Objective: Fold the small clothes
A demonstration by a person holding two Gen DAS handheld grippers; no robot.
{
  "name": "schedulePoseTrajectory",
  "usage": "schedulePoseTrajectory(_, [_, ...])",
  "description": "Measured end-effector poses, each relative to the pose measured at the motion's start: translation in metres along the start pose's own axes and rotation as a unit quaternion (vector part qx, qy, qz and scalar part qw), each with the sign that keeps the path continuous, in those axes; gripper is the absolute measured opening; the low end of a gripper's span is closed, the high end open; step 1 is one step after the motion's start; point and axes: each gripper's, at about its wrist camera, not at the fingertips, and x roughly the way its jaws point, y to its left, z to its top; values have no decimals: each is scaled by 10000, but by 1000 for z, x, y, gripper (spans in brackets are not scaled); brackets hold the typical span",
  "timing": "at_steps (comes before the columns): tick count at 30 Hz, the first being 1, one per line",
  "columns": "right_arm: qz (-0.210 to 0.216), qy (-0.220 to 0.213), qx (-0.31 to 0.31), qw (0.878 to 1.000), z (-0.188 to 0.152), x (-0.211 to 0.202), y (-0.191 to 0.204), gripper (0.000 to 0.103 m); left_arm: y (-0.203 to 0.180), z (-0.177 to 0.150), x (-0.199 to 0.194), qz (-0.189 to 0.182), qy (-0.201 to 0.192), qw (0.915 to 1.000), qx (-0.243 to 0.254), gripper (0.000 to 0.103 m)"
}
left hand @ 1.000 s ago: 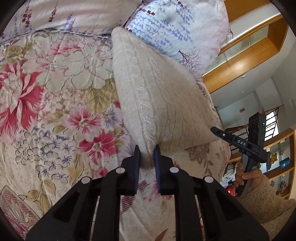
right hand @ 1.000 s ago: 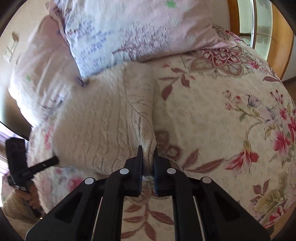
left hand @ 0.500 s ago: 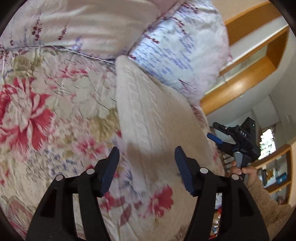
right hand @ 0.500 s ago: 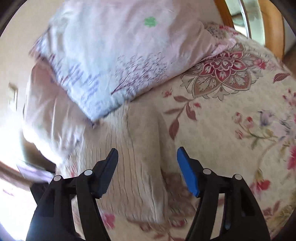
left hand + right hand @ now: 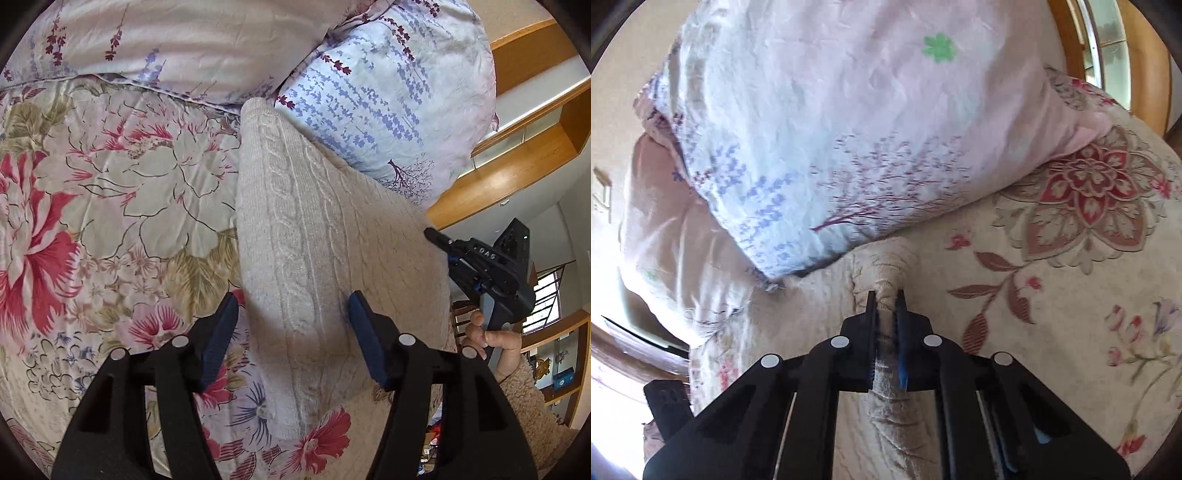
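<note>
sweater [image 5: 332,240]: one, cream cable-knit, folded flat on floral quilt [image 5: 110,184], far edge against pillows [image 5: 388,92] | pillows: two | left gripper [image 5: 291,332]: jaws wide, empty, over near hem | right gripper [image 5: 886,306]: just closed, pinching sweater fold

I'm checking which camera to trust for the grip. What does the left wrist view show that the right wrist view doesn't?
Only the left wrist view shows the left gripper, open, its fingers apart over the cream knit garment, plus the person's hand. Only the right wrist view shows the right gripper close up, its jaws having just closed, pinching a bunched fold of that garment. Both show the garment, the lavender pillow and the floral bedspread.
</note>
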Motion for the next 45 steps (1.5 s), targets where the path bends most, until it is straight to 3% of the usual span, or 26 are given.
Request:
schedulePoseTrajectory(8, [-550,509,-27,9972,-15,33,-11,9,3,-1,10,-20,85,9999,-69,67])
schedulePoseTrajectory(10, [-543,512,-139,9971,-12,29,-4,16,3,0,8,-22,76,9999,-67,67])
schedulePoseTrajectory(11, [-393,496,-58,9980,-9,23,-5,22,2,1,6,-18,51,10000,-22,67])
schedulePoseTrajectory(13, [-153,476,111,9987,-6,11,-11,68,2,3,2,19,8,10000,48,67])
schedulePoseTrajectory(15, [183,446,232,9986,-4,-2,-17,82,3,8,0,-31,-10,10000,-2,71])
schedulePoseTrajectory(23, [685,1392,532,9865,-13,11,-42,82,1,33,19,-234,298,9992,-105,74])
schedulePoseTrajectory(28, [906,1681,328,9810,-22,31,-27,81,-3,42,36,-121,462,9989,-30,74])
schedulePoseTrajectory(34, [1344,1878,225,9727,-22,48,-17,73,-1,46,45,-248,392,9989,-89,74])
schedulePoseTrajectory(38, [1664,1889,262,9674,-24,53,-17,73,3,47,46,-398,333,9985,-193,72])
schedulePoseTrajectory(40, [1855,1870,415,9638,-26,55,-21,69,8,47,47,-514,318,9975,-363,63])
schedulePoseTrajectory(41, [1908,1826,455,9634,-27,55,-23,61,13,47,46,-588,308,9966,-491,60])
schedulePoseTrajectory(42, [2008,1890,534,9597,-30,57,-25,46,17,46,46,-633,298,9958,-596,55])
schedulePoseTrajectory(45, [2102,1810,636,9587,-37,55,-29,35,21,43,42,-683,216,9952,-664,42])
